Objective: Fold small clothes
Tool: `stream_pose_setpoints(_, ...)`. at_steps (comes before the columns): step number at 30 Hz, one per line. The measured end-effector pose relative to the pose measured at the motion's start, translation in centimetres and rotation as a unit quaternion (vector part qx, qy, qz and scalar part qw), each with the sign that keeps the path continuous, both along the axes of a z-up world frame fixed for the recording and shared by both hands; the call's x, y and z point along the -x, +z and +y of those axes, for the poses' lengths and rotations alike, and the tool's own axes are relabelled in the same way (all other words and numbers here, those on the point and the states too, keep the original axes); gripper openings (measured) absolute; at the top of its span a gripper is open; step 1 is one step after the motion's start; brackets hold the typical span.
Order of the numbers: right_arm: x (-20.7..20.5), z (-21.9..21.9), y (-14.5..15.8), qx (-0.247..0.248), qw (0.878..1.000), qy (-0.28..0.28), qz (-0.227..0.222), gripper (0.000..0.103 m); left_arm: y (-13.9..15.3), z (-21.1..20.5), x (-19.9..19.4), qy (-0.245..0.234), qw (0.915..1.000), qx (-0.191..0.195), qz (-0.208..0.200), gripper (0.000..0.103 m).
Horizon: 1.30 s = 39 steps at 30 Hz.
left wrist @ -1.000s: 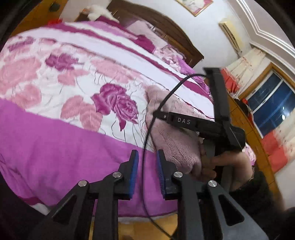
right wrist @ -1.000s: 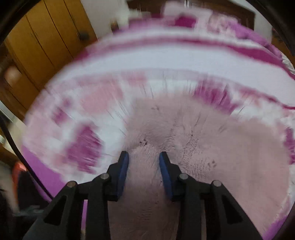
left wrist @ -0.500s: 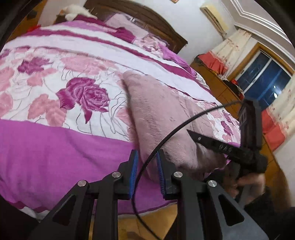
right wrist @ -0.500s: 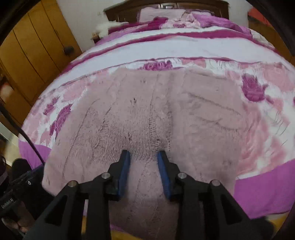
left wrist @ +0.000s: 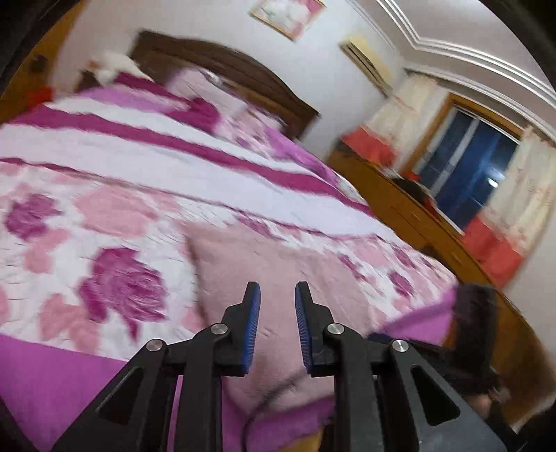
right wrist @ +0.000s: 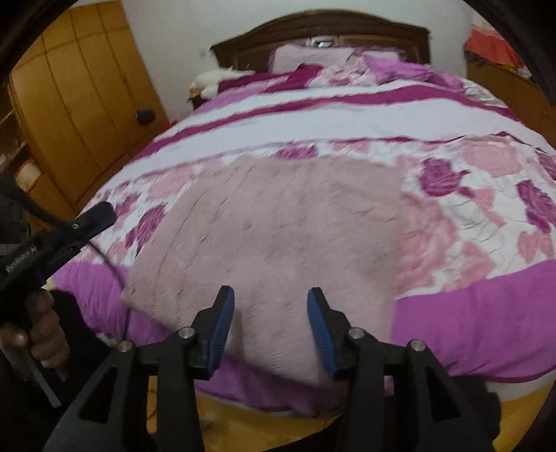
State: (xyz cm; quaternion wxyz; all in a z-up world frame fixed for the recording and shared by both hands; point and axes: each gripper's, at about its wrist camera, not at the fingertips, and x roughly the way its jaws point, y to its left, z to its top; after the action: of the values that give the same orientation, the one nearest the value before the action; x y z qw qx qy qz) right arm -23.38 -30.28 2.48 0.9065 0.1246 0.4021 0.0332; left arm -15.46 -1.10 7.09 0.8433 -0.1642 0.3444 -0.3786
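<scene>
A dusty-pink knitted garment (right wrist: 278, 236) lies spread flat on the bed near its foot edge; it also shows in the left wrist view (left wrist: 278, 274). My right gripper (right wrist: 271, 295) is open and empty, raised above the garment's near hem. My left gripper (left wrist: 277, 289) is open a little and empty, above the garment's near left part. The left gripper also shows in the right wrist view (right wrist: 87, 219) at the left, held in a hand. Both views are blurred by motion.
The bed (right wrist: 469, 313) has a pink, white and magenta floral cover. A wooden headboard (right wrist: 323, 31) and pillows are at the far end. Wooden wardrobe doors (right wrist: 76, 104) stand to the left. A window (left wrist: 472, 167) with curtains and a wooden dresser are to the right.
Both grippers have drawn back and up from the garment. The right jaws have opened wider. The garment now lies spread flat. The cable has left the left gripper's front.
</scene>
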Motion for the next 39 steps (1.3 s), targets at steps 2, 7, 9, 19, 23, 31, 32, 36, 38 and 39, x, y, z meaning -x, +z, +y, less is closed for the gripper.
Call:
stream_pose_setpoints(2,-0.8,-1.3,-1.5,-0.014,0.999,0.014,0.029,0.045,-1.8,-1.3,-0.3,-0.029,0.9990,-0.026,0.024,0.000)
stream_pose_setpoints(7,-0.4,0.2,-1.9,0.053,0.997,0.041,0.045,0.044,-5.0,-1.1,1.2,-0.037,0.9956,-0.074,0.043,0.000)
stream_pose_setpoints(9,0.1,1.0,-1.4,0.069,0.995,0.055,0.043,0.044,-4.5,-0.5,1.7,-0.026,0.9958,-0.077,0.041,0.000)
stream_pose_setpoints(19,-9.5,-6.4,1.8,-0.019,0.999,-0.028,0.025,0.065,-1.8,-6.5,-8.3,-0.006,0.9806,-0.194,0.027,0.007)
stream_pose_setpoints(23,-14.9,-8.8,-1.8,-0.024,0.987,-0.097,0.126,0.077,-2.7,-8.4,-11.7,0.003,0.9685,-0.245,0.043,0.008)
stream_pose_setpoints(31,-12.0,-11.9,-4.2,-0.162,0.977,-0.094,0.097,0.100,-4.0,-2.0,-11.6,-0.006,0.9842,-0.042,0.172,0.046)
stream_pose_setpoints(32,-12.0,-12.0,-4.3,-0.171,0.978,-0.084,0.088,0.100,-5.0,-2.4,-11.5,-0.033,0.9800,-0.023,0.195,0.046)
stream_pose_setpoints(36,-12.5,-10.2,-4.8,-0.239,0.969,0.004,0.064,0.092,-6.9,-4.9,-12.5,-0.059,0.9752,-0.012,0.213,0.043)
stream_pose_setpoints(38,-13.3,-8.5,-5.2,-0.226,0.971,0.037,0.070,0.078,-7.2,-6.1,-13.7,-0.064,0.9731,0.004,0.221,0.016)
stream_pose_setpoints(39,-13.5,-7.8,-5.5,-0.216,0.973,0.040,0.073,0.071,-7.5,-6.9,-14.2,-0.073,0.9713,0.001,0.226,0.012)
